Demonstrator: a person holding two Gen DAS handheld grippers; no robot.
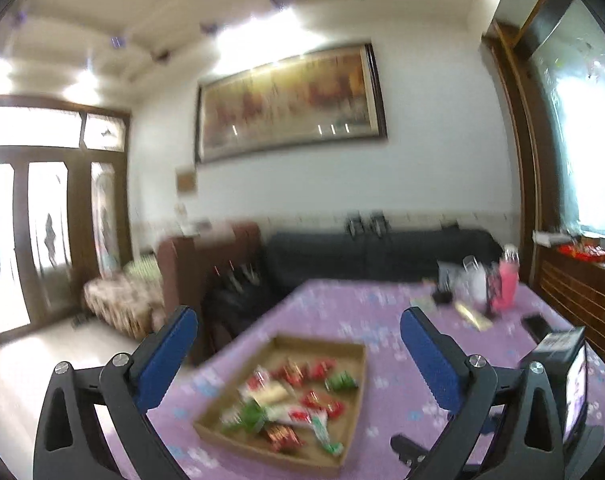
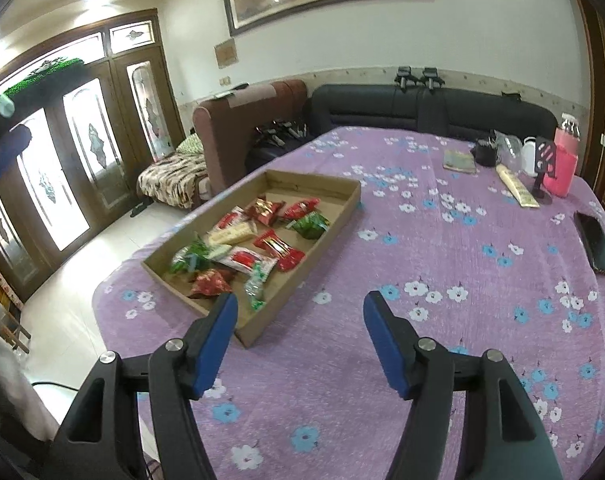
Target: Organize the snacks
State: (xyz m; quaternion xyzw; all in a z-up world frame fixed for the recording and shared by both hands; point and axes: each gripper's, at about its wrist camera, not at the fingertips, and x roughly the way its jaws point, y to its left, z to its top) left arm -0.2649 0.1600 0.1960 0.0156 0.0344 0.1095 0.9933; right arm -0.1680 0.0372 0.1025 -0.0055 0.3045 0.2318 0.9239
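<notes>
A shallow cardboard tray [image 2: 342, 208] lies on the purple flowered tablecloth and holds several snack packets: red ones [image 2: 280, 250], green ones [image 2: 310, 226] and a pale bar [image 2: 230, 236]. The tray also shows, blurred, in the left wrist view [image 1: 358, 376]. My left gripper [image 1: 298, 316] is open and empty, raised above the tray's near end. My right gripper [image 2: 300, 300] is open and empty, just in front of the tray's near corner, above the cloth.
At the table's far right stand a pink bottle [image 2: 562, 164], a black phone stand [image 2: 542, 168], a dark cup [image 2: 486, 152], a booklet [image 2: 458, 160] and a yellow packet [image 2: 518, 190]. A black phone [image 2: 596, 242] lies at the right edge. A dark sofa [image 2: 422, 108] stands behind the table.
</notes>
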